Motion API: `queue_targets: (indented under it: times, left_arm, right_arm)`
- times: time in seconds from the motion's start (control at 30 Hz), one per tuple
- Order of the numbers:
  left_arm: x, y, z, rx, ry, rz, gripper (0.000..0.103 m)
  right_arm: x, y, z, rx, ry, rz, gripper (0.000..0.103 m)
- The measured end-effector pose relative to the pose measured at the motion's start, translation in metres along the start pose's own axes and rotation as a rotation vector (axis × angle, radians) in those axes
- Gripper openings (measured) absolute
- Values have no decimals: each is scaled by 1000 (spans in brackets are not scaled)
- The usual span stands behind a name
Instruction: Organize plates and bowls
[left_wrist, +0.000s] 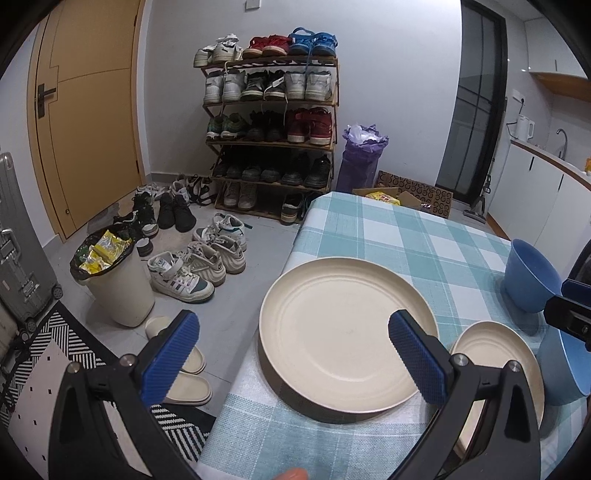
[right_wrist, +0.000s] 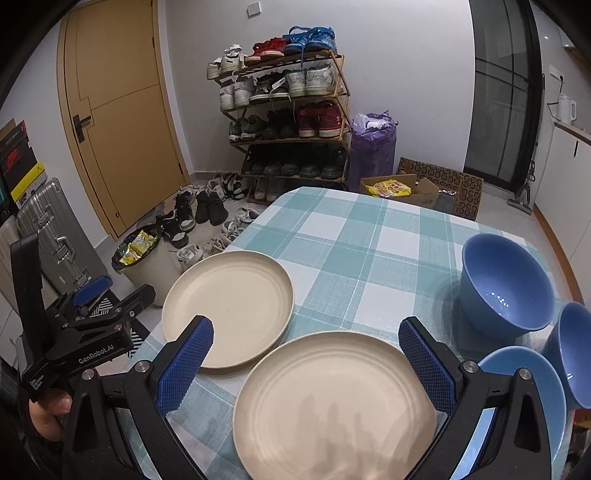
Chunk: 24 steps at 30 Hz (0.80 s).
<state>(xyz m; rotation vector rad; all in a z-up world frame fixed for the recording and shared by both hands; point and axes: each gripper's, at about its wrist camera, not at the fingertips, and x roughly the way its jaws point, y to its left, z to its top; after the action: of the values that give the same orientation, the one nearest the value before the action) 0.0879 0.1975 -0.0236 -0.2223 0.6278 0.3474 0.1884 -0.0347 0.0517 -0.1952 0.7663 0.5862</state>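
Observation:
Two cream plates lie on the checked tablecloth. The far left plate (left_wrist: 343, 332) (right_wrist: 229, 306) sits near the table's left edge. The near plate (right_wrist: 332, 402) (left_wrist: 491, 354) lies to its right. A blue bowl (right_wrist: 506, 284) (left_wrist: 528, 277) stands upright at the right, a second blue bowl (right_wrist: 572, 350) beside it, and a blue plate (right_wrist: 532, 391) in front. My left gripper (left_wrist: 295, 354) is open and empty, its right finger over the far plate. My right gripper (right_wrist: 306, 365) is open and empty above the near plate.
The table (right_wrist: 351, 236) has a teal checked cloth. Left of it on the floor are a bin (left_wrist: 114, 284), loose shoes (left_wrist: 199, 266) and slippers. A shoe rack (left_wrist: 269, 122) stands at the back wall, a cardboard box (right_wrist: 399, 188) behind the table.

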Motion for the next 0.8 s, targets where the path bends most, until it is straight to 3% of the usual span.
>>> queue_targets:
  times: [0.8]
  left_arm:
    - [46, 17, -18, -45, 114, 19, 103]
  right_arm:
    - [81, 26, 9, -47, 116, 8, 102]
